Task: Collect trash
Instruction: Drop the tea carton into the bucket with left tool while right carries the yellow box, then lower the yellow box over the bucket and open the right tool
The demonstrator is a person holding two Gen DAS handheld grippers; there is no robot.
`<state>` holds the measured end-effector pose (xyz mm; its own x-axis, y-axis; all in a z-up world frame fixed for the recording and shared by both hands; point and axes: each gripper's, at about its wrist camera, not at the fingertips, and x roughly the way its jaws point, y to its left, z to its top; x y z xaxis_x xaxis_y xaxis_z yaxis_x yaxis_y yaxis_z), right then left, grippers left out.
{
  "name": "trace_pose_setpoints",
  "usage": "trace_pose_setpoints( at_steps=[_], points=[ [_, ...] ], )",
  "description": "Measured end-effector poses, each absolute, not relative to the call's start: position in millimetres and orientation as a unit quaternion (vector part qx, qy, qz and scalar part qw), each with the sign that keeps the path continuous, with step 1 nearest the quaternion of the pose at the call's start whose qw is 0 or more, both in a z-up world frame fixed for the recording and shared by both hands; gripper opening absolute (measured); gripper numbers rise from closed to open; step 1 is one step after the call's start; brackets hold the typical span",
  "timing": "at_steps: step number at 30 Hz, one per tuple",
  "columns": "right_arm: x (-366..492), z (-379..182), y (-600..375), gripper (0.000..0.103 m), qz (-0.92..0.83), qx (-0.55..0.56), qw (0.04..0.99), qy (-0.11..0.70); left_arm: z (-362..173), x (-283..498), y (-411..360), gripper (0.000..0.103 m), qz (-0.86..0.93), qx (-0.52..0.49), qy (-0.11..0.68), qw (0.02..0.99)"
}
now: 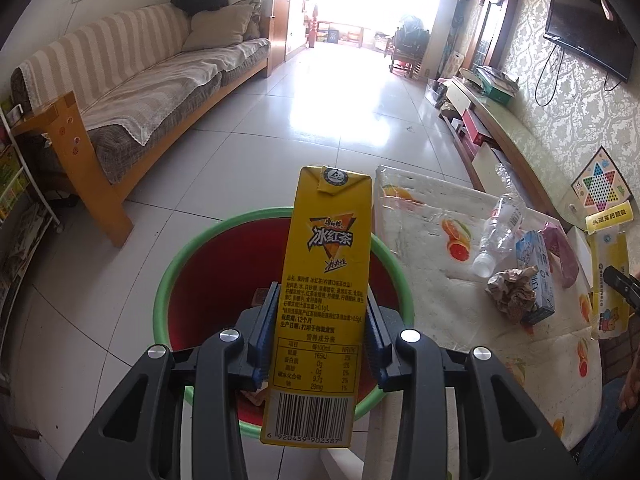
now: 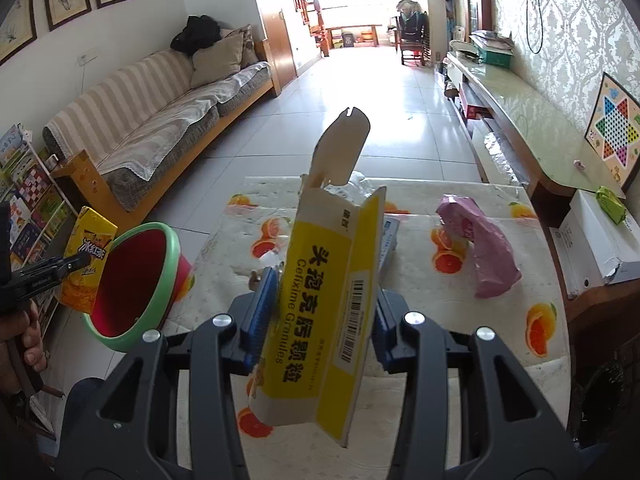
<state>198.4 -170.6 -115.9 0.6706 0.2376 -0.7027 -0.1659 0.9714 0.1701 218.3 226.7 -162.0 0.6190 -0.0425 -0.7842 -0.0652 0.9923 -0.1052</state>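
My left gripper point(image 1: 322, 312) is shut on a yellow iced-tea carton point(image 1: 320, 280) and holds it above the red bin with a green rim point(image 1: 176, 256). The carton point(image 2: 86, 256) and bin point(image 2: 132, 280) also show at the left of the right wrist view. My right gripper point(image 2: 326, 300) is shut on an opened yellow and white medicine box point(image 2: 320, 300), held above the table point(image 2: 440, 320). On the table lie a crushed clear bottle point(image 1: 500, 232), crumpled brown paper point(image 1: 512, 288), a blue-white carton point(image 1: 540, 276) and a pink bag point(image 2: 480, 248).
The table has a fruit-print cloth. A sofa point(image 1: 140, 80) stands along the left wall. A long TV counter point(image 2: 540, 128) runs along the right wall with a checkers board point(image 2: 612, 136). A bookshelf point(image 2: 28, 200) is at far left. Tiled floor runs ahead.
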Motion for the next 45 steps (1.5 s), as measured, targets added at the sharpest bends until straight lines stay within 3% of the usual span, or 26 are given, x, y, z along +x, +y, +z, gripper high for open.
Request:
trace_pose_setpoints(
  at_steps=[7, 9, 10, 11, 12, 28, 45],
  points=[
    [190, -109, -131, 0.042, 0.151, 0.023, 0.908, 0.389, -173, 221, 249, 0.036, 0.029, -0.074, 0.443, 0.893],
    [188, -107, -120, 0.042, 0.16, 0.017, 0.907, 0.389, -176, 221, 252, 0.05, 0.037, -0.075, 0.446, 0.891],
    [187, -107, -115, 0.042, 0.163, 0.015, 0.907, 0.388, -176, 220, 254, 0.073, 0.045, -0.076, 0.445, 0.891],
    [187, -106, -111, 0.042, 0.167, 0.013, 0.907, 0.387, -176, 219, 256, 0.09, 0.054, -0.076, 0.44, 0.893],
    [187, -106, -106, 0.042, 0.17, 0.012, 0.906, 0.387, -174, 216, 259, 0.092, 0.061, -0.077, 0.433, 0.896],
    [206, -91, 0, 0.042, 0.25, -0.017, 0.896, 0.368, -166, 166, 319, 0.095, 0.109, -0.123, 0.408, 0.898],
    [229, -128, 127, 0.043, 0.308, -0.072, 0.865, 0.389, -169, 111, 376, 0.095, 0.153, -0.151, 0.404, 0.889]
  ],
)
